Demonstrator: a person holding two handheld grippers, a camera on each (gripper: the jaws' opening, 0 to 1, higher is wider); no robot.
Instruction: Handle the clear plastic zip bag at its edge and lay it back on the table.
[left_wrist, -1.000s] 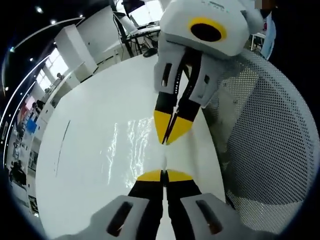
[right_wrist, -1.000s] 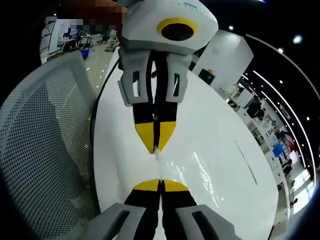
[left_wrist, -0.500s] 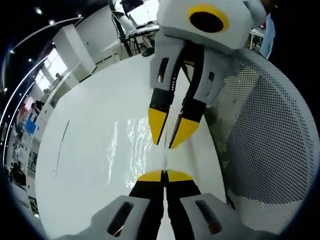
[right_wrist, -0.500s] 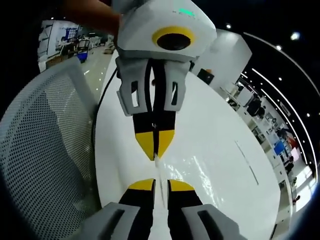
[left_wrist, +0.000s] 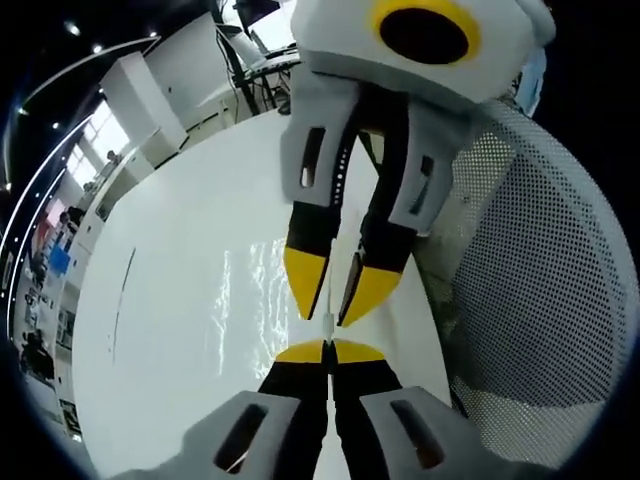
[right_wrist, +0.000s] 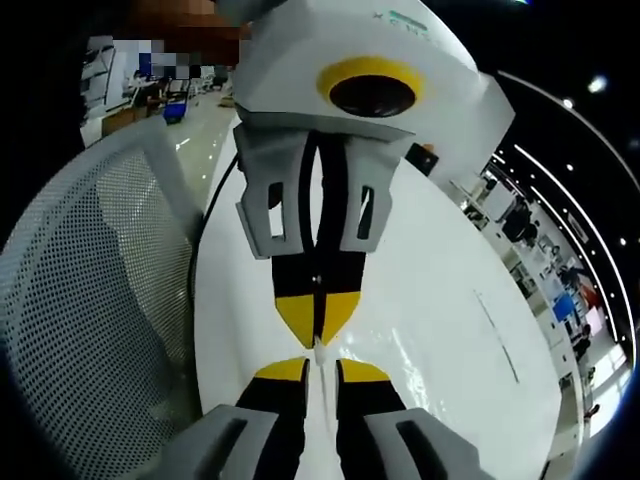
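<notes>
Clearly, the two grippers face each other tip to tip over the white tabletop, with the clear plastic zip bag lying flat and glossy on it between them. In the left gripper view, the left gripper has its yellow-tipped jaws pressed together on a thin edge of the bag, which runs as a pale line out from the tips. Opposite to it in that view, the right gripper points down with its jaws standing apart, a narrow gap between the two yellow tips, and the bag edge rises into that gap.

In the right gripper view, the right gripper shows the same small gap at the bottom, with the bag edge passing between the tips; whether they touch the plastic I cannot tell. The left gripper hangs from above with its tips closed on that edge. A grey mesh chair back stands just beside the tabletop edge. Behind, an office room with ceiling lights is visible.
</notes>
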